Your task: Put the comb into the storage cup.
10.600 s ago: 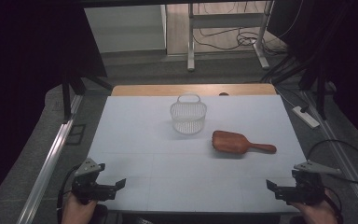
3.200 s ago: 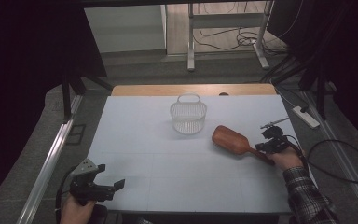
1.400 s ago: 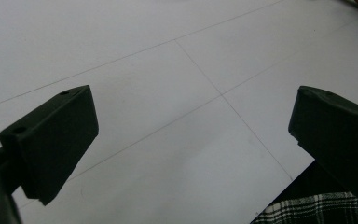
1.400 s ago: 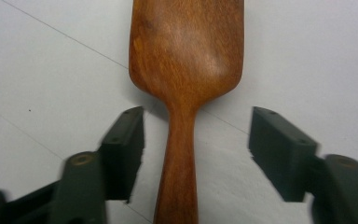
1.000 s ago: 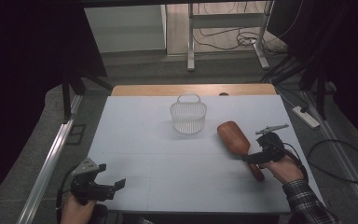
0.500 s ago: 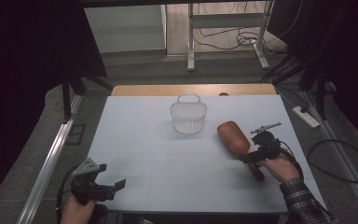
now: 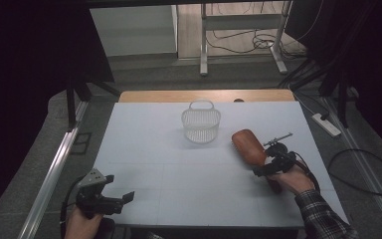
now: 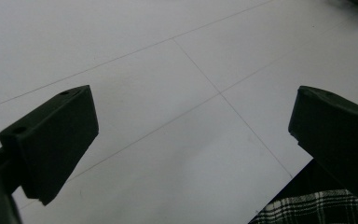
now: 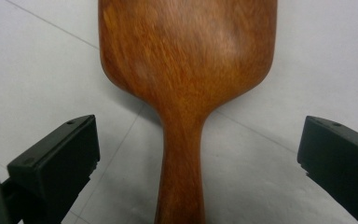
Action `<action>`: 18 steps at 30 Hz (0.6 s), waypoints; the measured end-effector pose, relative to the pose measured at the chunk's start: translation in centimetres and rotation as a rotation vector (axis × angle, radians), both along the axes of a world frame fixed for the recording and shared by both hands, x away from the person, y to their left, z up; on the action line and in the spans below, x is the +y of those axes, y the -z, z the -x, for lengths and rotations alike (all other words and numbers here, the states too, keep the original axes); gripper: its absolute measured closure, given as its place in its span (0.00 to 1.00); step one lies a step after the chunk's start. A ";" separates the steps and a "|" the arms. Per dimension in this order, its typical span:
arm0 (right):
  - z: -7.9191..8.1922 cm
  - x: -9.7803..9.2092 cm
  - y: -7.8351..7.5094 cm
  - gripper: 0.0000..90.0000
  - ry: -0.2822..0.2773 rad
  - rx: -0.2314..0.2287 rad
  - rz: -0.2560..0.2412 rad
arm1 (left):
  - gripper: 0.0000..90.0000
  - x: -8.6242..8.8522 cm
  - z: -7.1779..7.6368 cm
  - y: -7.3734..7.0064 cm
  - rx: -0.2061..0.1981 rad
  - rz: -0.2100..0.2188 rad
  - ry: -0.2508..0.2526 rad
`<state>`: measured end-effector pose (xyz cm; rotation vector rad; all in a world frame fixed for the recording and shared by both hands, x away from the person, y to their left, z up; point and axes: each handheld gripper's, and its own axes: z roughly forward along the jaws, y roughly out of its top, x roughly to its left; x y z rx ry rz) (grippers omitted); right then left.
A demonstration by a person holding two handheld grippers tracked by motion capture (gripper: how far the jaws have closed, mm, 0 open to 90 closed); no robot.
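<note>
Since the earliest frame the right gripper (image 7: 271, 160) has travelled from the table's near right corner up to the wooden hairbrush (image 7: 249, 146), and the brush has swung round so its head points away towards the white basket (image 7: 201, 122). The jaws stand wide, straddling the handle (image 9: 179, 177) without touching it, so the grasp is not yet made. The brush lies flat on the table (image 7: 154, 149), near the basket. The left gripper (image 7: 110, 198) rests wide open at the near left corner. Gripping, lifting and any placing seem left to do.
</note>
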<state>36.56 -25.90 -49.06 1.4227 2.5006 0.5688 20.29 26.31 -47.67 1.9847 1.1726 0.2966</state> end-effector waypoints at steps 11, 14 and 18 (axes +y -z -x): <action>0.0 0.3 0.6 0.01 -0.007 0.004 0.035 | 0.02 0.0 0.0 0.0 -0.001 -0.003 0.000; 0.1 0.4 0.4 0.14 -0.005 -0.018 0.038 | 0.02 0.0 0.0 0.0 0.000 -0.006 0.003; 0.1 0.4 0.2 0.31 -0.011 -0.023 0.036 | 0.02 -0.1 0.0 0.0 0.001 -0.007 0.003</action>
